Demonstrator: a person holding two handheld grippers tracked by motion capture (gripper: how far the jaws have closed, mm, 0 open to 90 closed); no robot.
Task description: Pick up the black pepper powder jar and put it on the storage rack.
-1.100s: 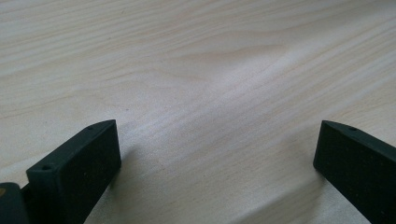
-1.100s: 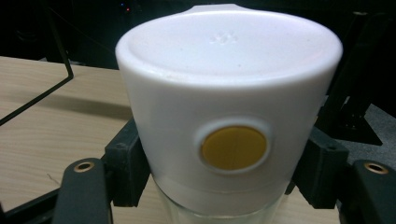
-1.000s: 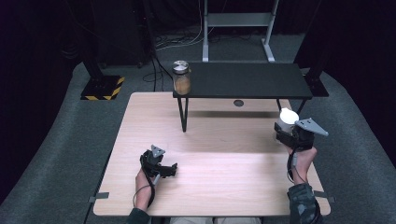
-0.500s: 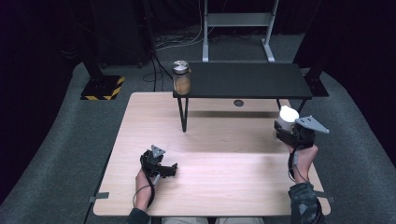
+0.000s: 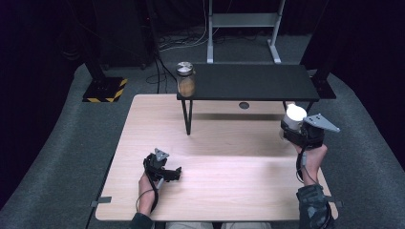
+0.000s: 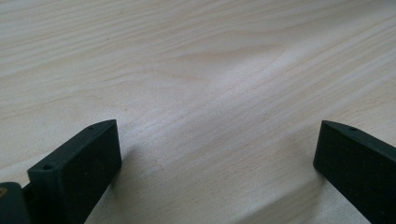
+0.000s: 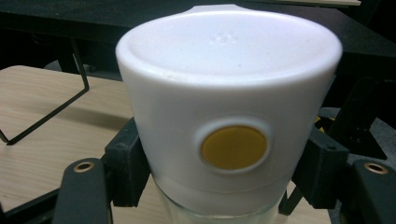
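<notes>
A: Item held at right of the high view: container (image 5: pixel 294 116) with a white cap, clamped in the right gripper (image 5: pixel 300 129) above the pale wooden table (image 5: pixel 229 200).

B: Closer look, right gripper view?

A: Cap (image 7: pixel 231 100) wide, smooth, slightly flared at the top rim, with a small lip at the back. Round yellow button (image 7: pixel 233 147) set in a raised white ring, low on the front face. Strip of clear glass (image 7: pixel 219 215) just below the cap, at the bottom edge of the frame. Contents not visible. Black jaws pressed against both sides of the cap.

B: Other containers?

A: Glass jar (image 5: pixel 185 79), upper centre-left of the high view, on the left end of a black shelf (image 5: pixel 253 82). Metal lid on top, brown filling in the lower part. Well apart from both grippers.

B: Left gripper?

A: Left gripper (image 5: pixel 165 168), lower left of centre in the high view, low over the table. Jaws spread wide in the left gripper view, nothing between them but bare wood.
</notes>
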